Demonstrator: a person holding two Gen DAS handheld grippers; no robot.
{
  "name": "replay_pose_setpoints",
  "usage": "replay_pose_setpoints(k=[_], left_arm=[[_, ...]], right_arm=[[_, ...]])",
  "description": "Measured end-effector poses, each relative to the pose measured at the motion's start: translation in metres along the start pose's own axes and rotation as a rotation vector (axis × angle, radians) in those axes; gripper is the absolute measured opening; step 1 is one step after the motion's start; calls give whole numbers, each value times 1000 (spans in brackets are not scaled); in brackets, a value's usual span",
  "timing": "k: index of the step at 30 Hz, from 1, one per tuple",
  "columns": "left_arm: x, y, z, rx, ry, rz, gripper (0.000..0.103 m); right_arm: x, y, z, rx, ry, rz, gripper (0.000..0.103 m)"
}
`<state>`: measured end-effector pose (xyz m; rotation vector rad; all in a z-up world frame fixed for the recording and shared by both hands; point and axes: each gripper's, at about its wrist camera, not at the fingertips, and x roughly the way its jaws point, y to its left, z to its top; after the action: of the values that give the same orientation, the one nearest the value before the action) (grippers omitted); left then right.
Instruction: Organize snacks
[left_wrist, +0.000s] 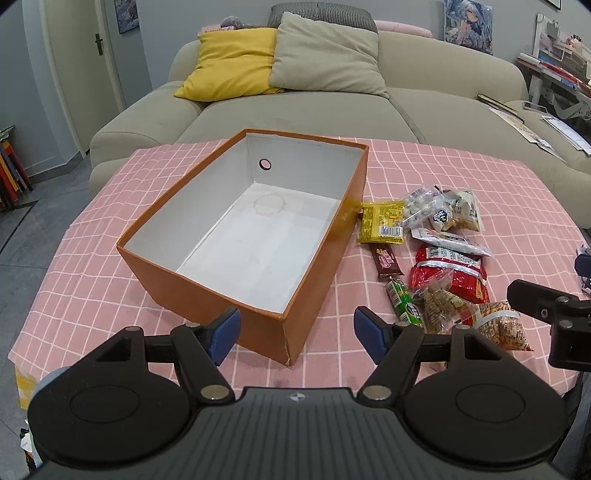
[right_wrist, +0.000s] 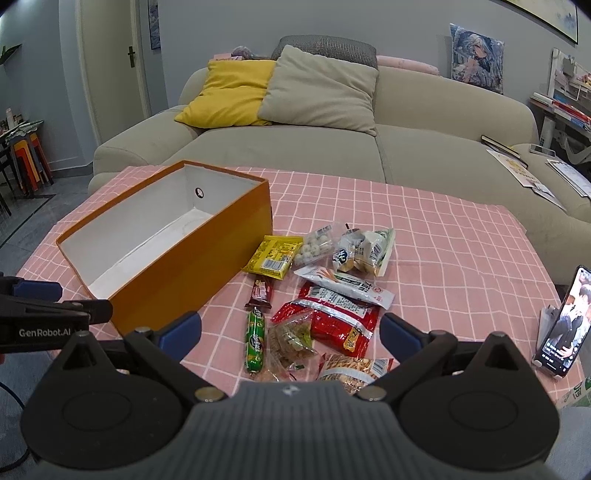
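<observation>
- Here, the snacks are lying in a loose heap on the worktop (right_wrist: 443, 236), on its pink checked cloth, just beside the long right-hand wall of the orange box (left_wrist: 207, 291) — and the box is sitting empty, white floor bare.
- The right claw (right_wrist: 290, 330) is hovering directly over the near end of that heap, its blue pads standing wide with nothing between them; the green sausage stick (right_wrist: 255, 339) and the clear bag of biscuits (right_wrist: 291, 341) are lying straight ahead of it, the red packet (right_wrist: 338, 321) a little beyond.
- The left claw (left_wrist: 295, 334) is also standing wide and empty, aiming at the near corner of the box rather than at any snack; the heap is lying off to its right.
- So the right hand is looking like the nearer one for a first pick, with the box lying to its left — a carry across and slightly away.
- The green sausage stick is lying with its long axis running away from the right claw, roughly along the pointing direction, so the pads would be closing across its narrow width; that seems the easiest grasp.
- The yellow packet (left_wrist: 382, 221) is touching or nearly touching the box wall; I cannot tell which.
- A likely snag: the packets are overlapping, so a neighbour may be getting dragged along.
</observation>
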<state>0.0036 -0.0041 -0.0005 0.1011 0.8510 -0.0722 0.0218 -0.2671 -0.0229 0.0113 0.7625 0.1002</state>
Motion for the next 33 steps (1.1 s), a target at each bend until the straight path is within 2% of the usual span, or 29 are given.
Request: replay_pose_setpoints(k=[33], left_arm=[[0,2,-2,2,30,8,82]], right_arm=[[9,-4,-2,29,46,-8,99]])
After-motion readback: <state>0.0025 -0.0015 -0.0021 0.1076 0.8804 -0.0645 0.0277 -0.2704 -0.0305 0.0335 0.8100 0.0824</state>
